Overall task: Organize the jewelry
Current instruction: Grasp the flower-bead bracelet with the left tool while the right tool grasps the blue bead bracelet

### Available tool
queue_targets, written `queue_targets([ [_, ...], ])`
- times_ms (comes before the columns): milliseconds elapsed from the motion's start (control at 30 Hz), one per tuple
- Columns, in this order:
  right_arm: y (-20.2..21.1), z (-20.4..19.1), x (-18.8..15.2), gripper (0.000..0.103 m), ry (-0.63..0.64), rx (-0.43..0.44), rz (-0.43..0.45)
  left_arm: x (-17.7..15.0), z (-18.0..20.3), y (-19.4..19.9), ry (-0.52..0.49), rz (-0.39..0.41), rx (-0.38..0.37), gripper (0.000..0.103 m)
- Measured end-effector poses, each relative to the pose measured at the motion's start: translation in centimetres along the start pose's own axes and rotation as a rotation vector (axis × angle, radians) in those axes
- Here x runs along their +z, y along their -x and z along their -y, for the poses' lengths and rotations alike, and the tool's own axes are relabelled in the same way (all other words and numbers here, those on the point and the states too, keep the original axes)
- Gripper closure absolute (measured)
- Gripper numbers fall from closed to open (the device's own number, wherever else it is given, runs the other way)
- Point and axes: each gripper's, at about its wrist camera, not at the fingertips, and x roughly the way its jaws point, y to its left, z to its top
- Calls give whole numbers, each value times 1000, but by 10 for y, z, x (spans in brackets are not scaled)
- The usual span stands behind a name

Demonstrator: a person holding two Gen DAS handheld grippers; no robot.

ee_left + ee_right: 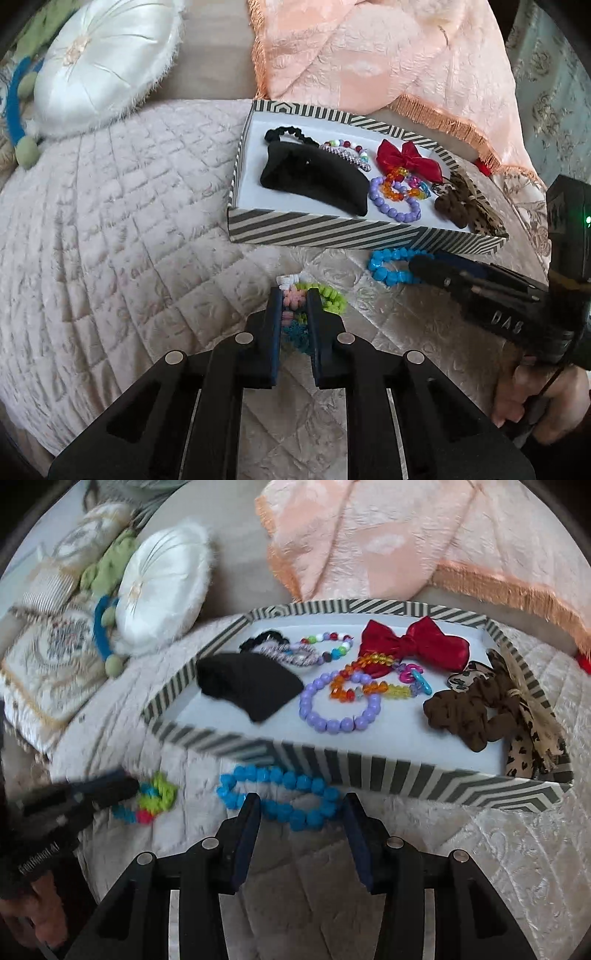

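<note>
My left gripper (pixel 294 295) is clamped on the multicolour scrunchie (pixel 325 295), pads pinching its pink and teal loops, the green part sticking out to the right, down on the quilted bedspread (pixel 129 206). My right gripper (pixel 301 801) has its jaws apart, fingers straddling the blue bead bracelet (pixel 280 797) without pinching it; the bracelet lies flat on the bedspread just in front of the striped box (pixel 369 771). Box sits just past both items. Inside, left to right: black cloth pouch (pixel 251 685), black scrunchie (pixel 264 637), sparkly clip (pixel 291 653), mixed bead bracelet (pixel 332 642), purple bead bracelet (pixel 340 705), orange bead bracelet (pixel 354 679), red bow (pixel 413 642), brown leopard scrunchie (pixel 469 716). Beyond the box: white round cushion (pixel 107 62) far left, peach fringed throw (pixel 388 55) behind.
</note>
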Motion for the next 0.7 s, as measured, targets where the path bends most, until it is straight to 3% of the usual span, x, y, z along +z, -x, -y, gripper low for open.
queue_targets([
  [100, -4, 4, 2, 59, -53, 19, -1, -1, 3, 1, -12, 8, 0, 91],
  [267, -12, -8, 1, 59, 32, -68, -40, -2, 5, 0, -14, -2, 5, 91],
  [433, -8, -14, -2, 78, 134, -134, -103, -3, 9, -2, -23, -6, 1, 91],
  [500, 0, -10, -6, 93, 139, -153, -127, -3, 13, -1, -31, 2, -20, 91],
  [700, 37, 6, -37, 94, 93, -179, -145, -5, 20, -7, -57, -16, -20, 91],
])
